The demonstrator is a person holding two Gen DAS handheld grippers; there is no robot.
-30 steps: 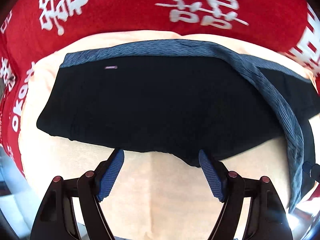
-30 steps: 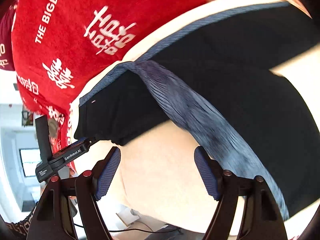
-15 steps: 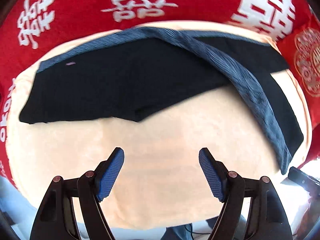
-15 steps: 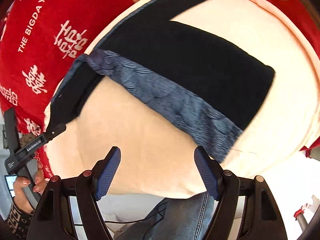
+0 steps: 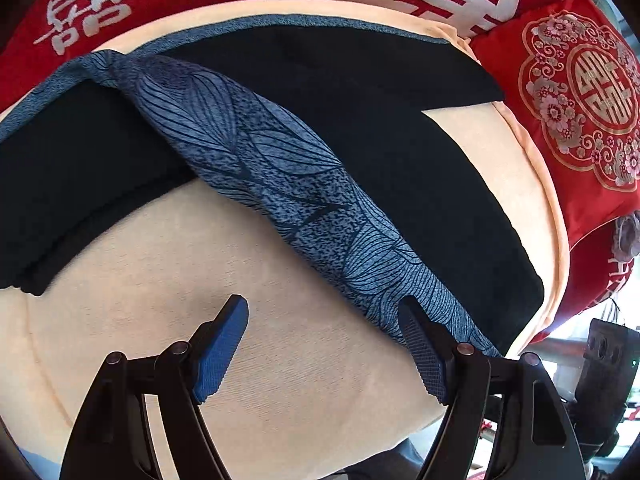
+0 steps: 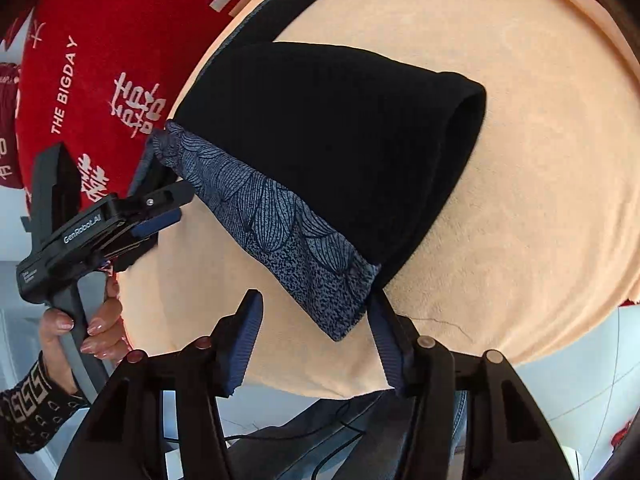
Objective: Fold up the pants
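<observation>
On the peach cloth (image 5: 280,360), pants (image 6: 340,140) lie half-folded; right gripper (image 6: 316,336) closing on the cuff (image 6: 340,300), left gripper (image 5: 324,344) wide, empty.

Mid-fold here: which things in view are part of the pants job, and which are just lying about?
Job:
- pants, black with a blue patterned band
- left gripper, open
- right gripper, jaws closing at the band's end
- peach cloth under the pants

Lying about:
- red blanket with white lettering
- red embroidered cushion
</observation>
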